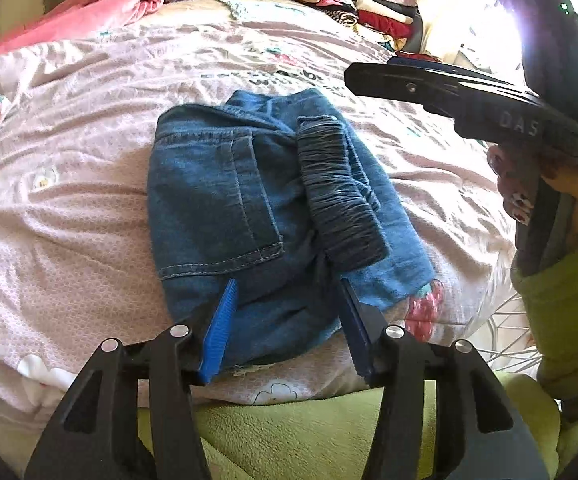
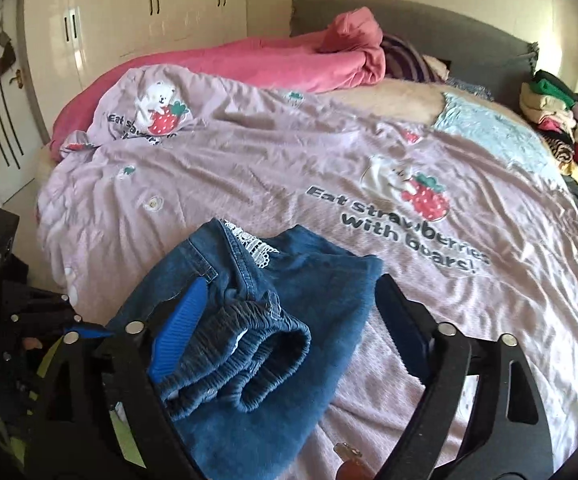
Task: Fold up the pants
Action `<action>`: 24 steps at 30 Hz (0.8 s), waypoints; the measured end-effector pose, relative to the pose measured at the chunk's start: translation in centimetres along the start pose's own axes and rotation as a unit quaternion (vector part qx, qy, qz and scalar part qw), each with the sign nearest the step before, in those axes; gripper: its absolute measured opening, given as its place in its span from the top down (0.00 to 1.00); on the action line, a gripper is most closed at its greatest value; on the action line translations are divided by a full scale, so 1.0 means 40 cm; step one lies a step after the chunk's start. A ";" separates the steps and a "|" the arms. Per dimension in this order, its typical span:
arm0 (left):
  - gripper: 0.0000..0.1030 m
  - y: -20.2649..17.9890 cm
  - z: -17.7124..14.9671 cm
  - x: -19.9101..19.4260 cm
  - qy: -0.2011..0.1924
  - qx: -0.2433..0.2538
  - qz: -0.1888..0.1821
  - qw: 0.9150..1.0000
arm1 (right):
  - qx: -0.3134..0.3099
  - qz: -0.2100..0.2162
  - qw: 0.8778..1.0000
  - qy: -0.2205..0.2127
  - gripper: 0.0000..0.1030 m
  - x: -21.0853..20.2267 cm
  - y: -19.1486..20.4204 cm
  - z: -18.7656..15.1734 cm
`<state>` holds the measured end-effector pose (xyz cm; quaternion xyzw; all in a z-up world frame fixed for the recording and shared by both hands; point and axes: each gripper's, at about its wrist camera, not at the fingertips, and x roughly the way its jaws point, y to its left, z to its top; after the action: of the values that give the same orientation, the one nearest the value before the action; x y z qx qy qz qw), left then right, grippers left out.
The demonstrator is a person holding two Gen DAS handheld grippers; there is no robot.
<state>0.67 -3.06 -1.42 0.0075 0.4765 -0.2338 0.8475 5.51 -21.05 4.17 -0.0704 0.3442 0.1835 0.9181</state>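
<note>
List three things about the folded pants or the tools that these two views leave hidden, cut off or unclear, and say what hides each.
- Underside of the folded pants: hidden in both views, pressed against the bedspread.
- Right tool: in the left wrist view glare blurs its upper body.
- Left tool: in the right wrist view only dark parts show at the left edge, jaws not visible.
- Lace trim: mostly tucked inside the denim.

Home bedroom, bed (image 2: 329,152) with strawberry-print quilt, cream wardrobe doors (image 2: 149,4), stacked folded clothes (image 2: 561,120)
</note>
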 end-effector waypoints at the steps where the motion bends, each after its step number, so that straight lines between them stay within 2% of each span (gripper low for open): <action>1: 0.52 -0.004 0.000 -0.006 -0.002 0.002 -0.001 1.000 | 0.000 -0.001 1.000 -0.002 0.21 -0.008 0.001 -0.001; 11: 0.46 -0.005 0.016 -0.060 -0.033 0.001 0.014 0.999 | 0.005 -0.015 0.999 -0.029 0.15 -0.082 -0.012 -0.005; 16: 0.36 0.008 0.029 -0.083 -0.048 -0.007 0.021 0.999 | 0.013 -0.023 0.999 -0.033 0.12 -0.099 -0.022 -0.010; 21: 0.18 0.018 0.042 -0.096 -0.062 -0.016 0.035 0.997 | 0.018 -0.028 0.999 -0.042 0.11 -0.116 -0.026 -0.019; 24: 0.13 0.027 0.049 -0.097 -0.065 -0.020 0.043 0.997 | 0.020 -0.031 0.998 -0.043 0.10 -0.123 -0.033 -0.025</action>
<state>0.98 -1.05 2.58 -0.0037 0.4242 -0.1873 0.8860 1.99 -23.92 6.67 -0.0551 0.3060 0.1505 0.9385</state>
